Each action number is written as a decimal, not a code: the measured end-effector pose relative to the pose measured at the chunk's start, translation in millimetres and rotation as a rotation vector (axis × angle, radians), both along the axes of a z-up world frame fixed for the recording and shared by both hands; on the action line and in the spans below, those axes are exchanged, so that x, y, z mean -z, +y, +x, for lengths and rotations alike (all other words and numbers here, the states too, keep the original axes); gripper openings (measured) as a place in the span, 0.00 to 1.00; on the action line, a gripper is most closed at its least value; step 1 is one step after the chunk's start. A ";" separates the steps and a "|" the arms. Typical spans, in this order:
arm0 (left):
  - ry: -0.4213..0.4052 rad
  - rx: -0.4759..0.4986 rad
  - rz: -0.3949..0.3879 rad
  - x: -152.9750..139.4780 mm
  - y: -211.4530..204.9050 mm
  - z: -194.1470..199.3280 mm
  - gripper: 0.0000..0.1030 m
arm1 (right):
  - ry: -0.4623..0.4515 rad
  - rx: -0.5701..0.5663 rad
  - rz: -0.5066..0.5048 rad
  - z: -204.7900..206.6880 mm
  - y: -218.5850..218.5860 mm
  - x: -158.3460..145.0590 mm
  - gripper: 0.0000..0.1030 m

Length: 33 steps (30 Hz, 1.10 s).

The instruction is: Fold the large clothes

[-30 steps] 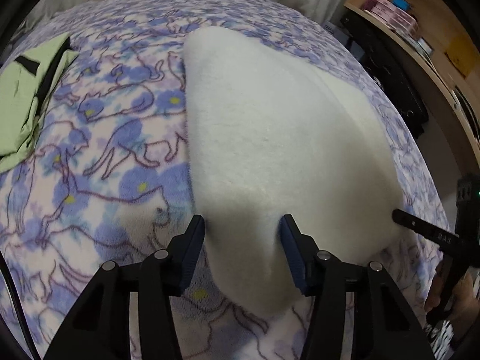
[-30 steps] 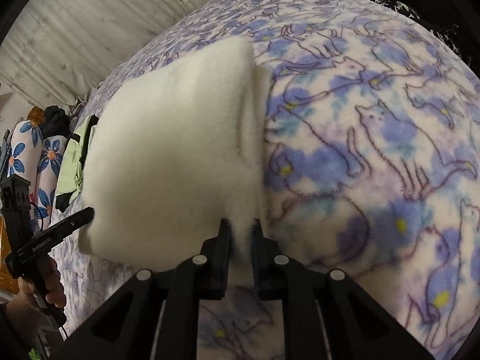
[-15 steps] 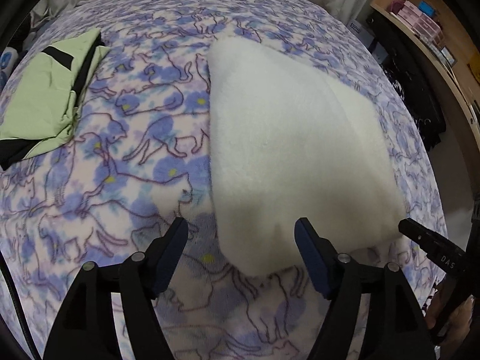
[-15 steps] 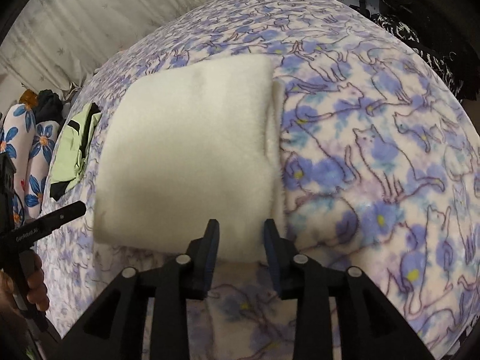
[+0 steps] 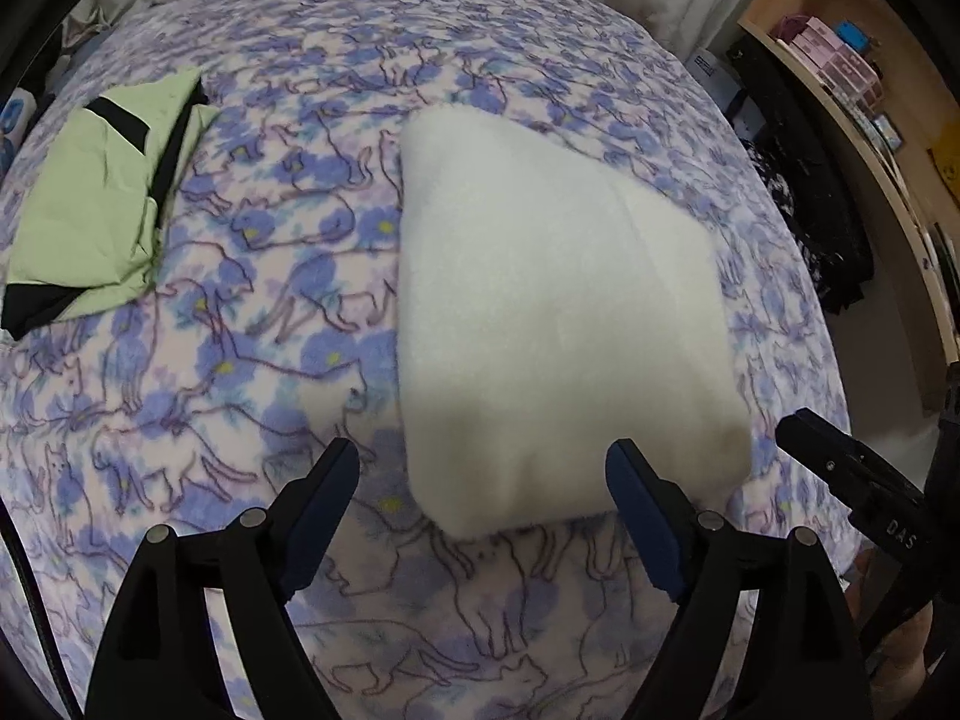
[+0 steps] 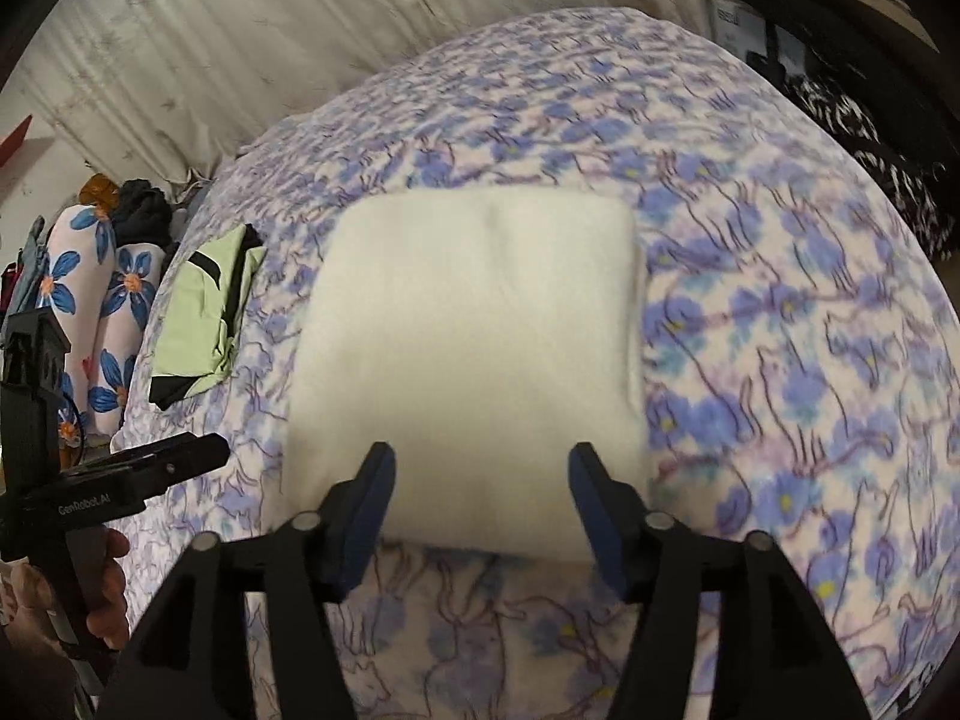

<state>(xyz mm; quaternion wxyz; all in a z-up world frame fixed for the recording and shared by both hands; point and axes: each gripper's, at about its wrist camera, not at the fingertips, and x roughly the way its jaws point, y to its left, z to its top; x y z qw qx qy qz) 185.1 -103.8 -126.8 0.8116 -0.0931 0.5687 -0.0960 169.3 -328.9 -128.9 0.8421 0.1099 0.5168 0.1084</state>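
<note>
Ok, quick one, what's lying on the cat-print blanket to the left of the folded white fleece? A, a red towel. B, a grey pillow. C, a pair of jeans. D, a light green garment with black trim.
D: a folded light green garment with black trim lies on the cat-print blanket, apart from the white fleece, on its left in both wrist views.

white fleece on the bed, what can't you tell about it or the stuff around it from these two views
- White fleece: its layers and underside are hidden by its own top face in both wrist views; the right view is motion-blurred.
- Green garment: what kind cannot be told; it is folded over itself.
- Shelf boxes: labels too small in the left view.
- Hand on the left gripper: cut off by the right view's edge.
</note>
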 end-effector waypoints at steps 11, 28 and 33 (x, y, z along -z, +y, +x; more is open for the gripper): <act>0.099 -0.011 -0.154 52.6 0.2 41.4 0.96 | 0.034 -0.013 -0.034 48.2 -8.6 46.5 0.85; 0.116 0.036 -0.248 123.4 -4.0 100.6 0.96 | 0.230 -0.082 0.282 106.6 -54.3 146.8 0.90; 0.120 0.066 -0.266 135.9 -10.1 111.3 1.00 | 0.274 -0.113 0.382 127.0 -54.9 164.4 0.93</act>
